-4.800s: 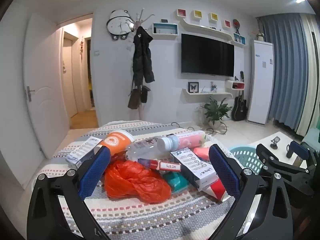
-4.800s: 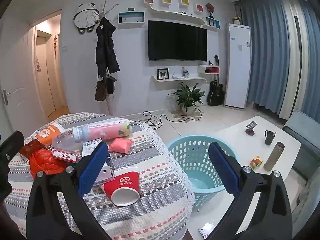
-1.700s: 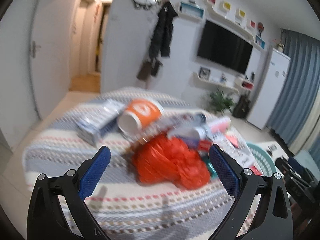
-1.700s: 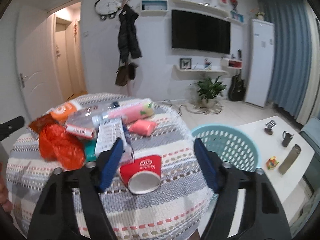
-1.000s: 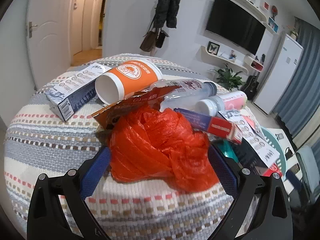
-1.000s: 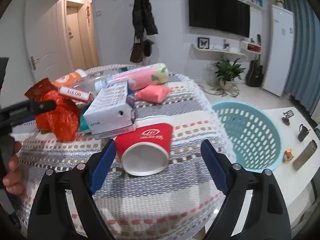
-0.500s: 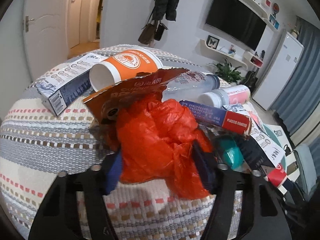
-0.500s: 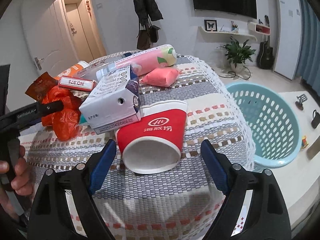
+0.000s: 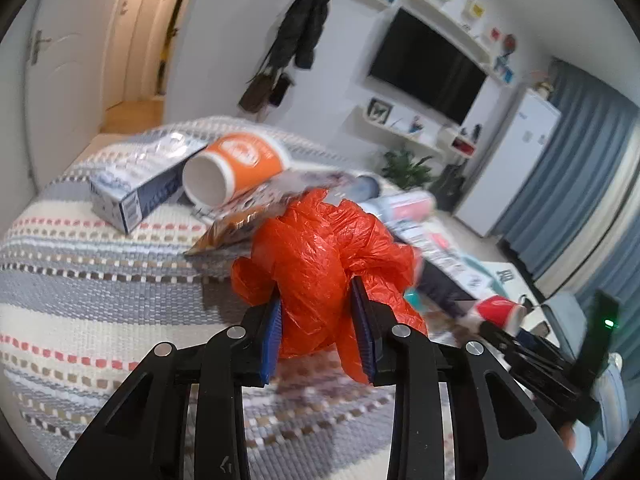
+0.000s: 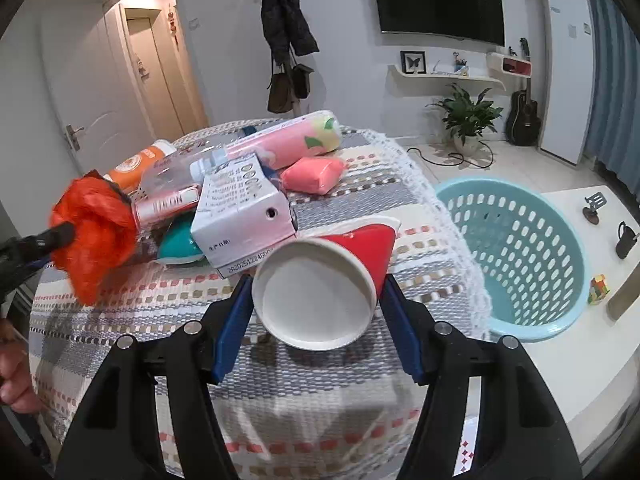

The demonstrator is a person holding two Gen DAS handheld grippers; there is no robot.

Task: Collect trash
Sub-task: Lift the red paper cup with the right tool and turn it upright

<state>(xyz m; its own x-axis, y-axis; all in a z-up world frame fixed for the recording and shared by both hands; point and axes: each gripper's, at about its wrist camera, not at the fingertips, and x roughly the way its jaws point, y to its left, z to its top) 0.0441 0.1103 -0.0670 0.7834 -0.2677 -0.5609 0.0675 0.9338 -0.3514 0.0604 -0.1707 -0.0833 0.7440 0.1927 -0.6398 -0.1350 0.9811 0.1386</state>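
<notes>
My left gripper [image 9: 318, 332] is shut on a crumpled orange plastic bag [image 9: 324, 264] and holds it just above the round table's striped cloth [image 9: 80, 300]. The bag also shows in the right wrist view [image 10: 94, 224]. My right gripper [image 10: 316, 304] is shut on a red paper cup [image 10: 320, 284], rim toward the camera, lifted a little off the cloth. A light blue trash basket [image 10: 516, 252] stands on the floor right of the table.
On the table lie an orange paper cup [image 9: 236, 168], a blue and white box [image 9: 136, 188], a white carton [image 10: 240, 216], a pink bottle [image 10: 296, 144], a pink packet [image 10: 312, 176], a teal object [image 10: 180, 244] and a foil wrapper [image 9: 236, 228]. A white low table [image 10: 592, 216] holds small items.
Both grippers have shut: the left on the orange bag, lifting it from the pile, the right on the red cup, raising it off the cloth.
</notes>
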